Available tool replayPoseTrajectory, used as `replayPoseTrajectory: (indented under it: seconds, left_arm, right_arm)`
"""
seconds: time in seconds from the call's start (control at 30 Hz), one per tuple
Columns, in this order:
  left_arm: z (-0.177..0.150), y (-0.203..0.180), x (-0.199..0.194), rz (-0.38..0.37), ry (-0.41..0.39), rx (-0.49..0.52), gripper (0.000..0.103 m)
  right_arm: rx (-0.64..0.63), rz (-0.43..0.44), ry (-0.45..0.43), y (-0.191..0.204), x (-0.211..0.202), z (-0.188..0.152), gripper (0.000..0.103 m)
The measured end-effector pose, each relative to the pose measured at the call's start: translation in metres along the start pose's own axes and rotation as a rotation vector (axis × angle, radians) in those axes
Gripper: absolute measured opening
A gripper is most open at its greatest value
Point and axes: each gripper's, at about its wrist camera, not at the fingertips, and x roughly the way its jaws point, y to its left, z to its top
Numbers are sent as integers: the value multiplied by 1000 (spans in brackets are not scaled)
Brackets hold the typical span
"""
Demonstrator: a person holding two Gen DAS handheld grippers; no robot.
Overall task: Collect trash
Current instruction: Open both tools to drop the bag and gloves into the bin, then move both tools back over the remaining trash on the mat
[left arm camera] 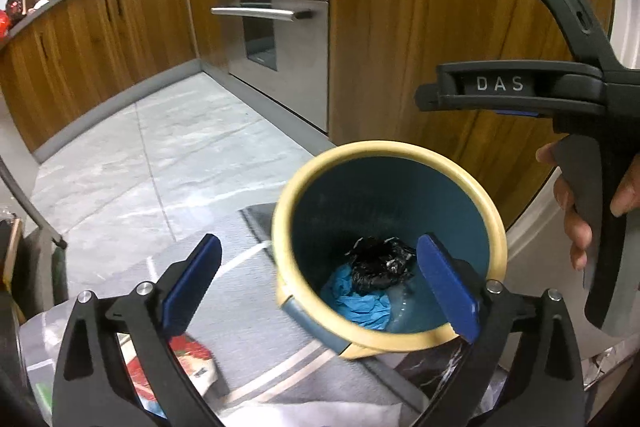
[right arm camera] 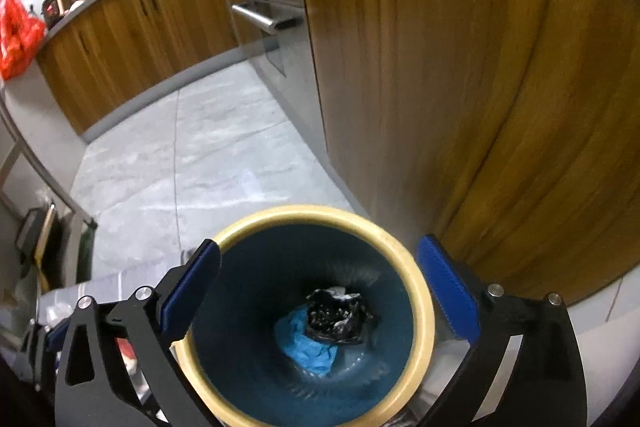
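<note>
A blue bin with a cream rim (left arm camera: 288, 187) (right arm camera: 426, 311) stands on the floor by a wooden cabinet. Inside lie a crumpled black plastic wad (left arm camera: 378, 265) (right arm camera: 336, 317) and a blue glove (left arm camera: 358, 301) (right arm camera: 308, 345). My left gripper (left arm camera: 320, 287) is open and empty above the bin's near left side. My right gripper (right arm camera: 320, 291) is open and empty, straight over the bin's mouth; its body (left arm camera: 540, 87) shows in the left wrist view, above and right of the bin. Red-and-white packaging (left arm camera: 192, 355) and clear plastic (left arm camera: 40, 339) lie on a grey mat at the left.
A wooden cabinet (left arm camera: 440, 7) stands right behind the bin. A steel oven with bar handles (left arm camera: 280, 27) is to its left. Grey tiled floor (left arm camera: 160, 155) stretches back to more wooden cabinets. A red bag (right arm camera: 18, 31) sits on the left counter.
</note>
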Motion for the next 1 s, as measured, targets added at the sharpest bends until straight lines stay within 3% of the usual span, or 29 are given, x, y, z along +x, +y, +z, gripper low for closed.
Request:
replayPoseTrajectory:
  seconds: [0.3,0.67,1.0]
  left_arm:
    - [-1,19,-39,52,-34,-25,97]
    - [-6,38,-102,93,-82,-27,97]
    - [-21,66,-159,121,-106,-50,97]
  right_arm:
    - [-93,28,-39,29,-23,-6,98]
    - [-115,-3,-61,51,-58,-13,98]
    - [-82,55,-69,79,-91,-26,98]
